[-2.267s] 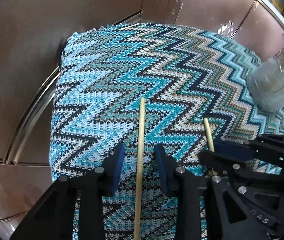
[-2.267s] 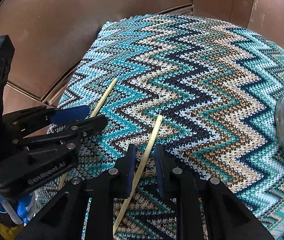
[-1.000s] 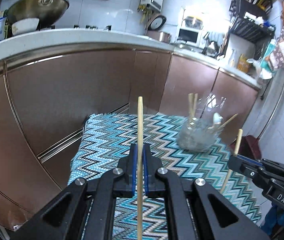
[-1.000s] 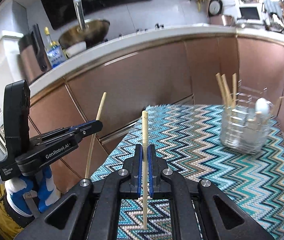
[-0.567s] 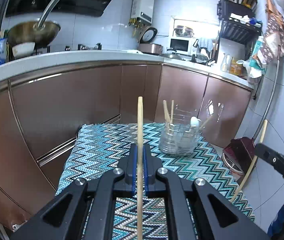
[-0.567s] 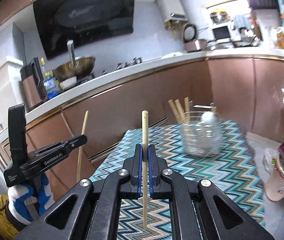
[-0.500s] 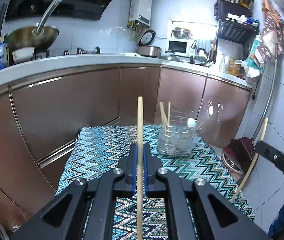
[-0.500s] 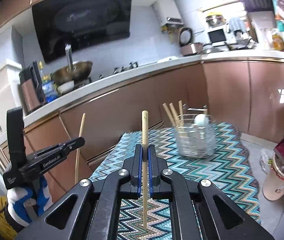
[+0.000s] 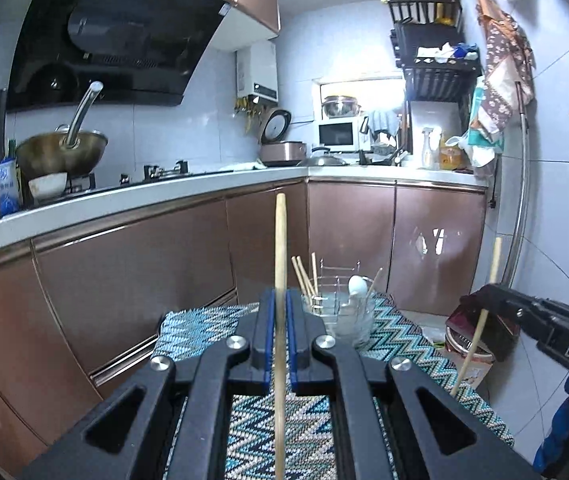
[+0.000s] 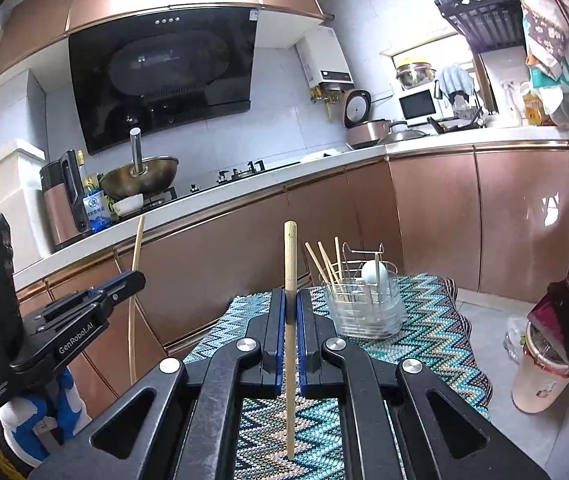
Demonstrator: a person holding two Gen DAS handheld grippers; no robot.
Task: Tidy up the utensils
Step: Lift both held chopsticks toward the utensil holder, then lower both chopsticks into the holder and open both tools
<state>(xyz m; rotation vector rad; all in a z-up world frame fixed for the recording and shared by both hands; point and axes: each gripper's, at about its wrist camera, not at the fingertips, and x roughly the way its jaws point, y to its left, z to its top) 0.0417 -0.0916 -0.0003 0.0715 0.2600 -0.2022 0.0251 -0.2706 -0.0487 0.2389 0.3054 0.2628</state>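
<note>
My left gripper is shut on a wooden chopstick held upright, well above the zigzag cloth. My right gripper is shut on a second wooden chopstick, also upright. Each gripper shows in the other's view, the right one at right, the left one at left. A clear utensil holder with a wire rack holds several chopsticks and a white spoon at the far end of the cloth; it also shows in the left wrist view.
Copper-coloured kitchen cabinets run behind and left of the cloth-covered table. A lidded pink bin stands on the floor at right. A wok sits on the stove counter.
Both grippers closed on a chopstick lying on the cloth, lifted them, and tilted up and drew back, so the holder now appears smaller and farther.
</note>
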